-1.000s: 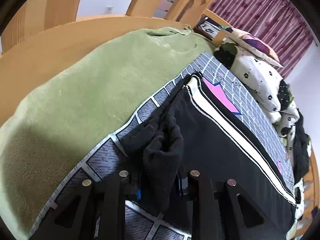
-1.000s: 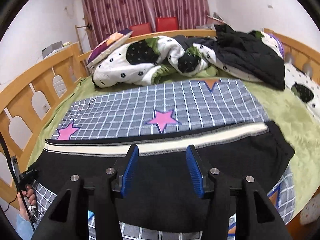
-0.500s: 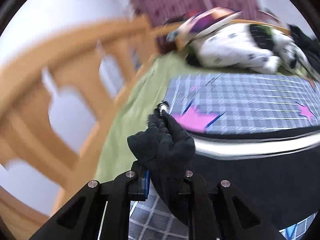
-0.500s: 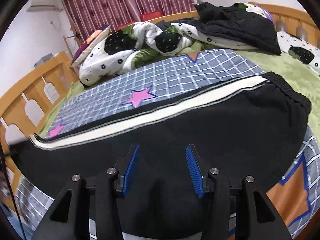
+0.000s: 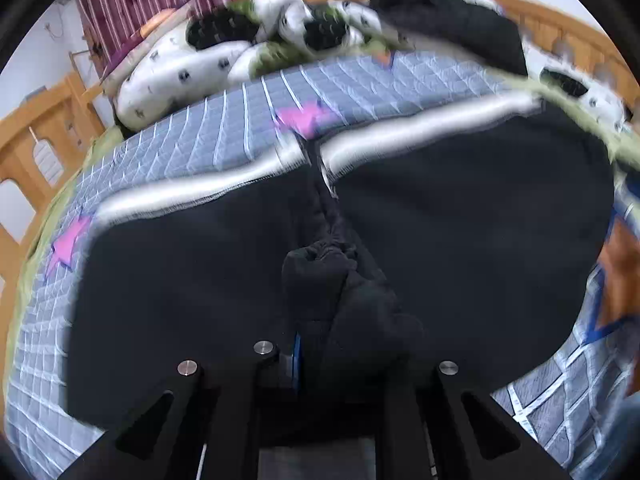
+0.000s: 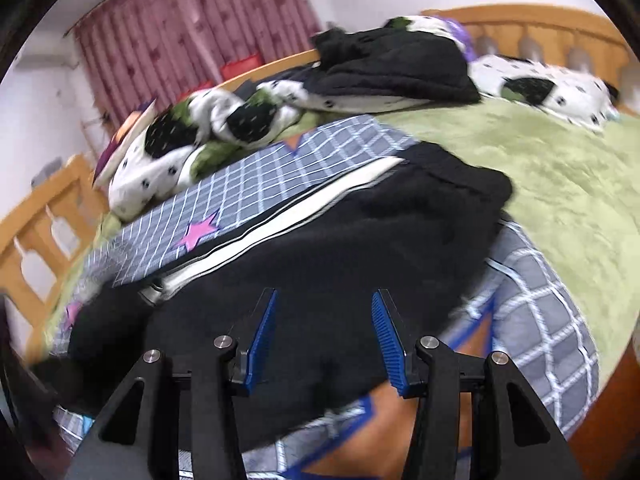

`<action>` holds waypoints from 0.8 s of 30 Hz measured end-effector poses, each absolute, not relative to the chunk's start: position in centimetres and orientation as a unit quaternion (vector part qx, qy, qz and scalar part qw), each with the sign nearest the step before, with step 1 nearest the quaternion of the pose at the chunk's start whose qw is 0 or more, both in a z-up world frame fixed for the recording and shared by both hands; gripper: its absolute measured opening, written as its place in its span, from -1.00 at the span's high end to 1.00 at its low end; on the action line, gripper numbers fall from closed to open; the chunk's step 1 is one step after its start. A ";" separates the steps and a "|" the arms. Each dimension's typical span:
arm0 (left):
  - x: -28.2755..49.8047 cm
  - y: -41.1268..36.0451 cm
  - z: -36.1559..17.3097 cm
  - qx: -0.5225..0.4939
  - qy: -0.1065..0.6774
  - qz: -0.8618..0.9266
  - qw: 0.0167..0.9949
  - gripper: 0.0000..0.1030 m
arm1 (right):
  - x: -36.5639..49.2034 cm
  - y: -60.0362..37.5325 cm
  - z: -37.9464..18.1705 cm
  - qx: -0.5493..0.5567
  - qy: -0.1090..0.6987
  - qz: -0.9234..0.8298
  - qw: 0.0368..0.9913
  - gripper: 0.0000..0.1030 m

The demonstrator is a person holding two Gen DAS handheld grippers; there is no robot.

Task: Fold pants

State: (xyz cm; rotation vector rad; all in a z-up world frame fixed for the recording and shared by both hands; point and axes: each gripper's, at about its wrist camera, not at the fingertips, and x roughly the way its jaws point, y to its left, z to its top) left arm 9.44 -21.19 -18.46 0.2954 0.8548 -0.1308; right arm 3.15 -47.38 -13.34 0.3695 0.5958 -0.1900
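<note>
Bunching pants point(image 5: 328, 280) between left jaws

The black fleece pants with a white side stripe point(image 6: 360, 240) lie spread on the grey checked star-print quilt point(image 6: 280, 168), directly ahead of and beneath the open jaws of the right gripper point(image 6: 322, 336). The left gripper point(image 5: 340, 340) has a bunched fold of the pants between its closed jaws, the rest spreading ahead to both sides. Beyond the pants, the white spotted duvet point(image 5: 180, 68) is heaped. Right of the right jaws lies the green plush blanket point(image 6: 540, 168).
</note>
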 end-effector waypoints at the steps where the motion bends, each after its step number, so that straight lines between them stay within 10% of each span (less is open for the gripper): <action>1: 8.6 -21.5 -18.7 0.155 0.394 -0.056 0.904 0.74 | 2.8 -48.0 -13.4 0.196 0.290 -0.089 0.933 0.05; 8: 5.6 -13.2 -13.9 0.025 0.414 -0.136 0.900 -0.29 | 3.8 -46.1 -13.1 0.201 0.299 -0.034 0.932 0.05; 24: 2.2 5.4 -17.5 0.043 0.396 -0.049 0.916 -0.48 | 14.4 -30.0 -20.2 0.210 0.441 0.134 0.863 0.03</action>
